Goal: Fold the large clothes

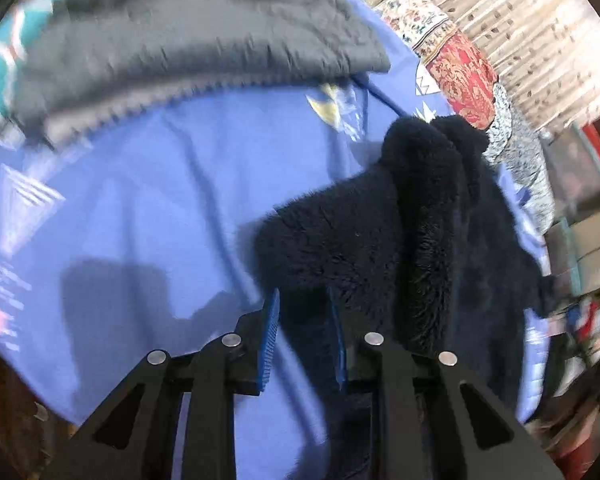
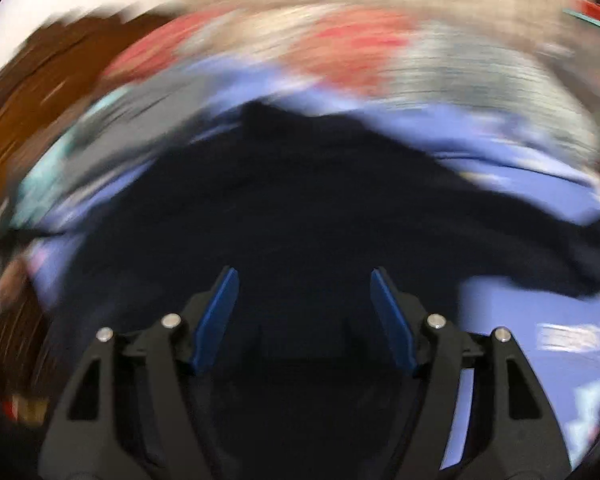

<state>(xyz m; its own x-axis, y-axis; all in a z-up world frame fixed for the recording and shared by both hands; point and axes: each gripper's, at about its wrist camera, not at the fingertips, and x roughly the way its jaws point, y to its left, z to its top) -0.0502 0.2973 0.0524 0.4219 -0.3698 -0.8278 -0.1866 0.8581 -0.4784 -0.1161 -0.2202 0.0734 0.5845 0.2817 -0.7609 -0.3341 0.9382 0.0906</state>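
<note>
A dark navy fleece garment (image 1: 420, 232) lies bunched on a blue printed sheet (image 1: 172, 184). My left gripper (image 1: 304, 300) has its blue pads close together with a fold of the fleece between them. In the blurred right wrist view the same dark garment (image 2: 300, 208) fills the middle. My right gripper (image 2: 304, 284) is open just above it, with nothing between its blue pads (image 2: 216, 316).
A grey fleece garment (image 1: 188, 40) lies at the far side of the sheet. Patterned red and floral bedding (image 1: 460, 72) and a curtain (image 1: 520, 20) are at the back right. Clutter and boxes (image 1: 596, 240) stand at the right edge.
</note>
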